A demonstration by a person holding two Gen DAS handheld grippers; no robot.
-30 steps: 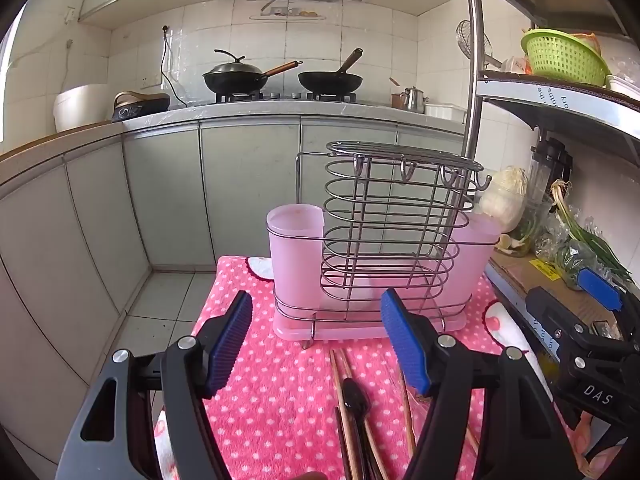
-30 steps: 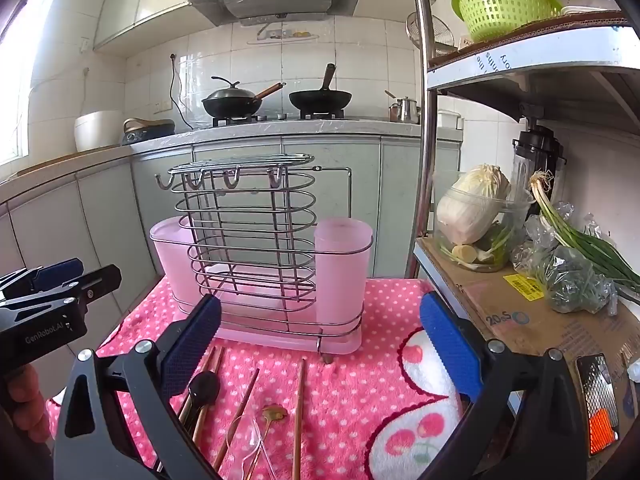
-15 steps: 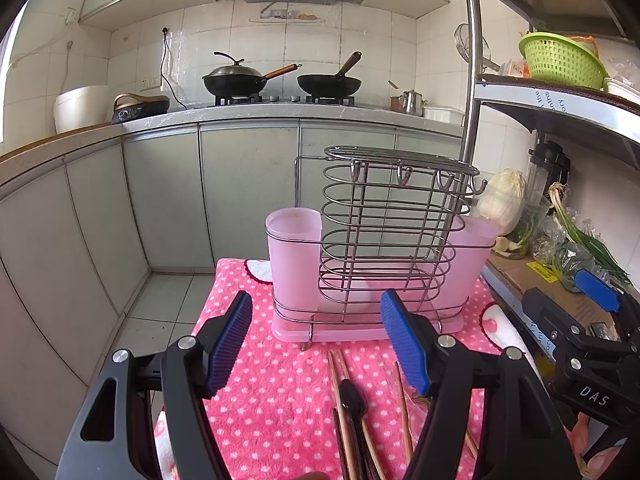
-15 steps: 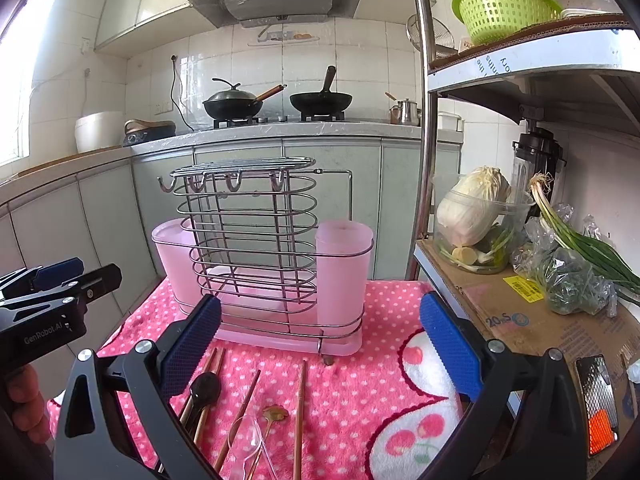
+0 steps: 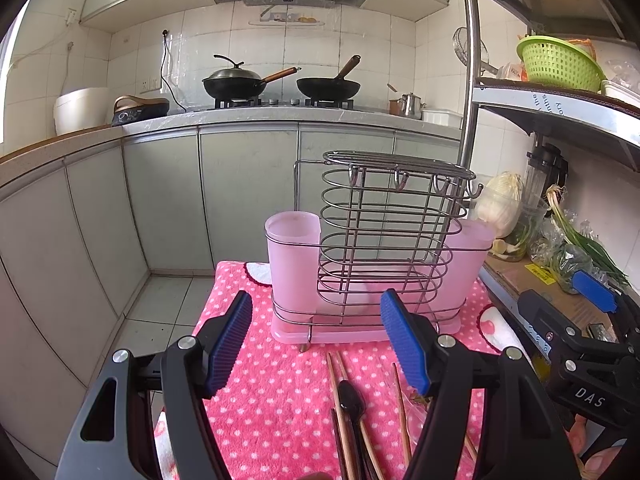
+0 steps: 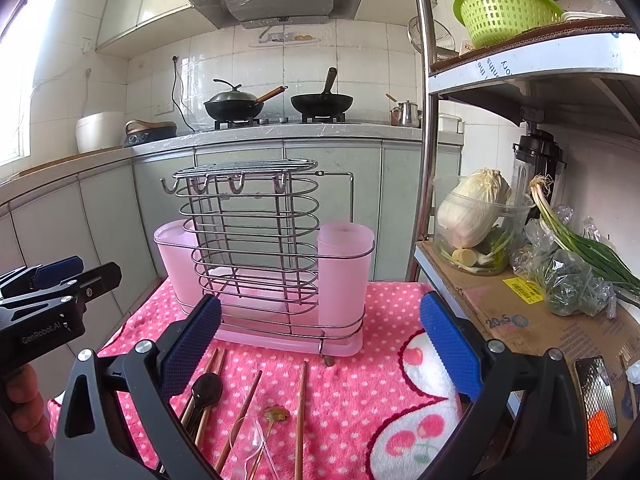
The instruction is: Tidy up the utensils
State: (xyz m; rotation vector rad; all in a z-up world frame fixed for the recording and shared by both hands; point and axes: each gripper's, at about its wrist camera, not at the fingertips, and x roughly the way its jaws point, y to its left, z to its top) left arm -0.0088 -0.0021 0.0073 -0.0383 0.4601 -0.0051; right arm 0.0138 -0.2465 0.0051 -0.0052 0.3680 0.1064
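Both grippers raised above a pink polka-dot cloth point(image 6: 360, 384), nothing held. Left gripper point(image 5: 316, 344) with jaws wide apart, blue pads point(image 5: 228, 344) empty, pointing at the utensil rack point(image 5: 380, 248). Right gripper point(image 6: 320, 348) likewise spread wide, blue pads point(image 6: 448, 344) empty, aimed at the same rack from the other side. Rack standing upright at the far end of the cloth: a wire cage with a row of hooks under its top, a pink plastic cup point(image 5: 294, 264) at one end and another pink cup point(image 6: 346, 276) at the other, all seated on a pink drip tray point(image 6: 288, 342). No utensils visible in the cups or the cage. Loose utensils lying flat on the cloth in front of the rack, between it and the grippers: wooden chopsticks point(image 6: 301, 412) scattered singly and in pairs, a dark spoon point(image 6: 206, 390) lying among the left-hand chopsticks, a small gold-coloured spoon point(image 6: 276, 414) and a clear plastic spoon point(image 6: 256, 452) near the middle. Beside the cloth, a metal shelf unit point(image 6: 424, 120) carrying a cabbage point(image 6: 472, 208) in a clear tub, green onions point(image 6: 584, 248) and a green colander point(image 6: 504, 6) on top. Further back, a counter with two black woks point(image 6: 236, 104) on a stove.
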